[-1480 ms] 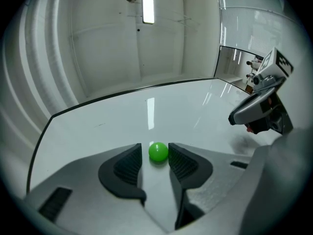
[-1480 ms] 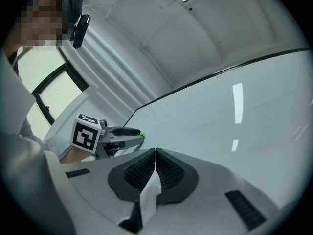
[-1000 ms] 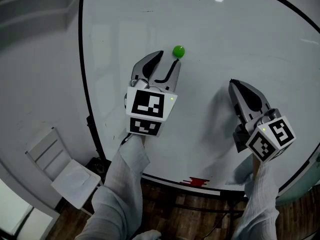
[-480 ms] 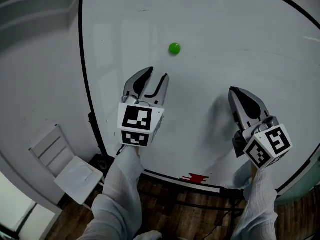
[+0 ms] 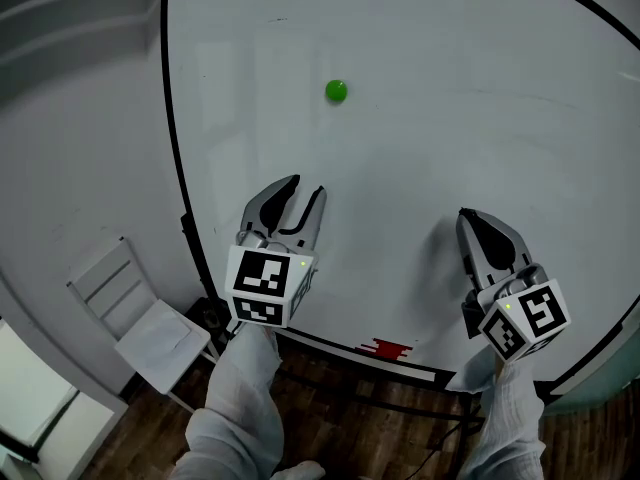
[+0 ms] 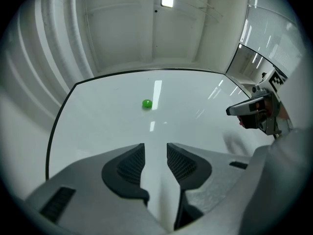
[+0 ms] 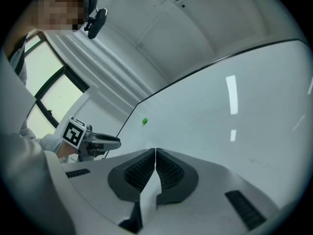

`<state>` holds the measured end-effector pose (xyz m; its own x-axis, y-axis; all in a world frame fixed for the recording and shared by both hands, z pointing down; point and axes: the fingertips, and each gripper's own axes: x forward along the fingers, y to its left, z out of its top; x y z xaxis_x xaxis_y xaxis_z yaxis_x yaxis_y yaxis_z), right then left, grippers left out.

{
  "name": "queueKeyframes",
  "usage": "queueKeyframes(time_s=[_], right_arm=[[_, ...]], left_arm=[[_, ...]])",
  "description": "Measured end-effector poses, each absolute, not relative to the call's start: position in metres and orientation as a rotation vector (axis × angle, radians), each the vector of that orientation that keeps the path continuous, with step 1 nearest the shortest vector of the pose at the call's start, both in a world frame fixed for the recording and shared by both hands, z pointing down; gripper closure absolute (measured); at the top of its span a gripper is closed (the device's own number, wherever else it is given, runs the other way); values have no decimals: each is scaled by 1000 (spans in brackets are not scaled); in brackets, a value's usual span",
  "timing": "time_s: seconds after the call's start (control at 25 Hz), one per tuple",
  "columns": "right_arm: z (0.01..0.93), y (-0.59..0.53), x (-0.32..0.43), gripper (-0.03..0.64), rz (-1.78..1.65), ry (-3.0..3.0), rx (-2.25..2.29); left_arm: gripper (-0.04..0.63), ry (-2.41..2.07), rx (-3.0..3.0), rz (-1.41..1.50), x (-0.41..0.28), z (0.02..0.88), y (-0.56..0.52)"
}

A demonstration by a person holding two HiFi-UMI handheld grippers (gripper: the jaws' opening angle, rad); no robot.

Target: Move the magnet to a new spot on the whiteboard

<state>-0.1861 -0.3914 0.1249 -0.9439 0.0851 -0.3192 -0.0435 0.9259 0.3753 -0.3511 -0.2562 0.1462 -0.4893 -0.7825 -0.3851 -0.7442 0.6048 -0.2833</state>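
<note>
**Status.** The green magnet sits on the whiteboard, in its upper left part and well apart from both tools. The left hand-held gripper is below the magnet. Its jaws are partly open, have just been closing a little, and have nothing between them. The right hand-held gripper is lower and to the right, with its pads pressed together on nothing.

**Hazards.**
- The magnet is small and rounded. If it is gripped again with the jaws off centre, it will probably squirt sideways or slide along the board instead of lifting.
- The left jaw gap looks only slightly wider than the magnet. Closing it further before an approach could push the magnet away.
- A sweep of either tool across the board could knock the magnet out of place.

**View coverage.**
- The head view alone shows both tools against the board, plus the chair and the floor.
- The left gripper view alone shows the open gap between the left pads.
- The right gripper view alone confirms that the right pads meet, and it also shows a window
</note>
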Motion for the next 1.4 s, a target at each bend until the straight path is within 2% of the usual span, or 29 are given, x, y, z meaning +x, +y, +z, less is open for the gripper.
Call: queueKeyframes(time_s=[0.8,1.4], right_arm=[[229,-395,-114,589,373,2858,135],[339,-412,-56,589,119,3029,64]], left_arm=[[496,2504,-1267,-150,-264,248,-265],[549,2659,-1370,-7,-194,354,-278]])
